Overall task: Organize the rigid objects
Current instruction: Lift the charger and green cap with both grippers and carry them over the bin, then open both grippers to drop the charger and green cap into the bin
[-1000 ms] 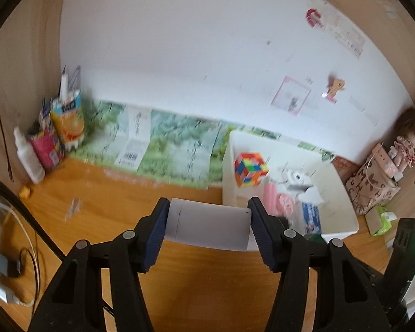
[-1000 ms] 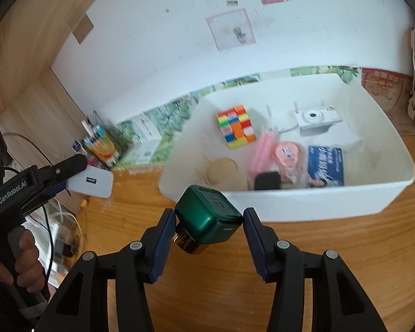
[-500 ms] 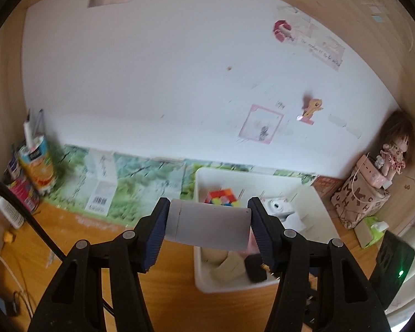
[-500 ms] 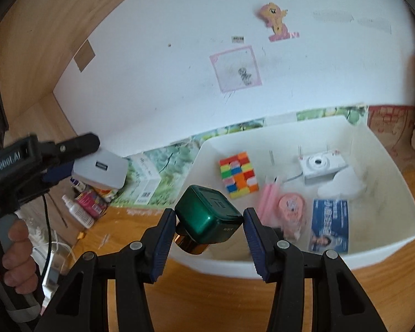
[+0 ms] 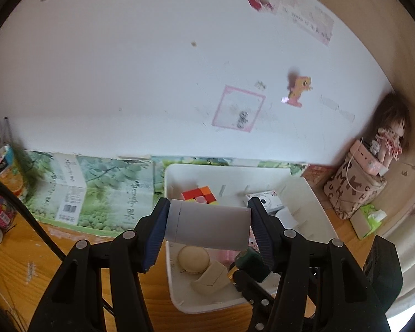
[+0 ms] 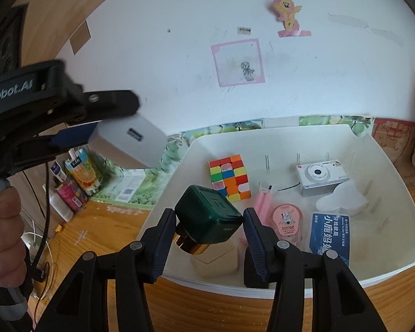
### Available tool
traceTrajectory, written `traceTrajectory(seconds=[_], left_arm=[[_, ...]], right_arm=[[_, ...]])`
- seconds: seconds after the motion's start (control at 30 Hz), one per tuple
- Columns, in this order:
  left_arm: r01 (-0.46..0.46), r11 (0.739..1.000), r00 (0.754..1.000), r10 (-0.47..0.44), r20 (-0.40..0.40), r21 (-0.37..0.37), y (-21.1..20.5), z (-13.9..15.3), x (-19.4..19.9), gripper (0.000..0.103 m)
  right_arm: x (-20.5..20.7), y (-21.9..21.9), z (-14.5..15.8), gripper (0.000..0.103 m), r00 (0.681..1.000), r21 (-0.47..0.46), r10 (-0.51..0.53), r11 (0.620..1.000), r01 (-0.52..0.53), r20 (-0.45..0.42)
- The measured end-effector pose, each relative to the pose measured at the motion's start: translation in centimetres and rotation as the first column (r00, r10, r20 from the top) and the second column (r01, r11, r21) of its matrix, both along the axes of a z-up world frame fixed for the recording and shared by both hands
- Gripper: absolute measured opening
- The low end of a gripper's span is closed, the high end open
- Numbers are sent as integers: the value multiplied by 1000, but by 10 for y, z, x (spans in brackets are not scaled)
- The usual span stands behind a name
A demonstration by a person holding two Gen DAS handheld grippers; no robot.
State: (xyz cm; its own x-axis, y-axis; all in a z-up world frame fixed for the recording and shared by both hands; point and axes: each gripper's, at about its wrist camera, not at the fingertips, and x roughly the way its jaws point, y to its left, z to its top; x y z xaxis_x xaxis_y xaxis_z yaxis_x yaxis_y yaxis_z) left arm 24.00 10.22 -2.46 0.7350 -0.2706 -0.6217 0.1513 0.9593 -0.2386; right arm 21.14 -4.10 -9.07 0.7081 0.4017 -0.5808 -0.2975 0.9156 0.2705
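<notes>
I hold the left gripper (image 5: 207, 225) clamped on a white charger (image 5: 207, 227), and the right gripper (image 6: 209, 225) clamped on a green bottle (image 6: 207, 221). Both loads hang in the air over the near-left corner of the white bin (image 6: 387, 166), which stands on the wooden tabletop (image 6: 96, 227).

Progress, as I judge it: the sorting is well advanced. The bin already contains a cube (image 6: 229, 177), a camera (image 6: 321, 177), a pink comb (image 6: 264, 202), a tape roll (image 6: 286, 218), a blue card (image 6: 330, 232), a white pad (image 6: 341, 202), a beige case (image 6: 215, 260) and a small black block (image 6: 253, 274). Remaining: release the charger and the bottle into the bin. I see no other loose rigid item near it.

Materials and shapes:
- Charger: matte white plastic, boxy, rounded edges, one port on its end face.
- Bottle: glossy dark green, cubic cap section, gold metallic collar below.
- Bin: smooth white plastic, rectangular, flared walls with slots.
- Cube: bright square tiles.
- Camera: silver, flat, round lens.
</notes>
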Motion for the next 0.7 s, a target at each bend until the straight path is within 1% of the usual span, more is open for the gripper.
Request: traceTrajectory(seconds=[0.07, 0.17, 0.3, 0.43, 0.53, 0.6, 0.67, 0.7], left_arm=[[10, 1000, 1000, -10, -18, -2, -4, -8, 5, 61], [20, 1000, 998, -21, -57, -12, -9, -20, 13, 61], [24, 1000, 996, -25, -84, -10, -12, -31, 18, 61], [21, 1000, 994, -22, -107, -12, -9, -38, 19, 61], [3, 999, 999, -5, -48, -37, -2, -30, 15, 62], [4, 999, 999, -5, -35, -32, 0, -25, 15, 62], [1, 1000, 999, -1, -38, -15, 2, -23, 14, 62], [-5, 1000, 999, 4, -36, -13, 3, -23, 13, 63]], right_arm=[[1, 0, -3, 51, 1000, -4, -3, 1000, 3, -18], [5, 0, -8, 51, 999, 19, 1, 1000, 0, -47], [10, 6, -13, 51, 998, -11, 18, 1000, -19, -66], [13, 10, -13, 51, 997, -14, 42, 999, -43, -59], [12, 14, -15, 51, 997, -11, 55, 998, -56, -61], [12, 16, -15, 51, 996, -12, 61, 998, -62, -61], [12, 19, -16, 55, 996, -19, 65, 998, -66, -68], [12, 20, -16, 60, 995, -23, 65, 998, -67, -70]])
